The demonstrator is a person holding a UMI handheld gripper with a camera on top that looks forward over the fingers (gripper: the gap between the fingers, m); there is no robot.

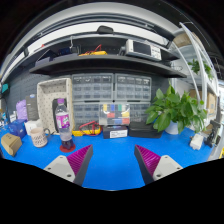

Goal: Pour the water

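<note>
Bottle: clear bottle point(61, 116) with a pink label stands upright on the blue tabletop point(110, 160), beyond the left finger and off to its left, well apart from it.
Cup: small dark red cup point(67, 141) sits just in front of the bottle, nearer the fingers, not touching them.
Left cluster: white jar point(37, 133) and a tan roll point(10, 143) rest further left of the cup; a blue container point(18, 128) stands behind them.
Ahead: coloured box point(117, 117) stands straight ahead past the fingers, a yellow and red tool point(89, 127) lying to its left.
Right: leafy potted plant point(176, 108) stands beyond the right finger.
Background: drawer cabinets point(110, 90) line the wall under a dark shelf point(105, 62) that carries a white appliance point(142, 48).
Path: bare blue tabletop lies between the fingers and the cup; nothing blocks it.
Gripper: gripper point(112, 160) has its fingers spread wide, the magenta pads point(80, 157) facing each other with only tabletop between them; it holds nothing and touches nothing.
</note>
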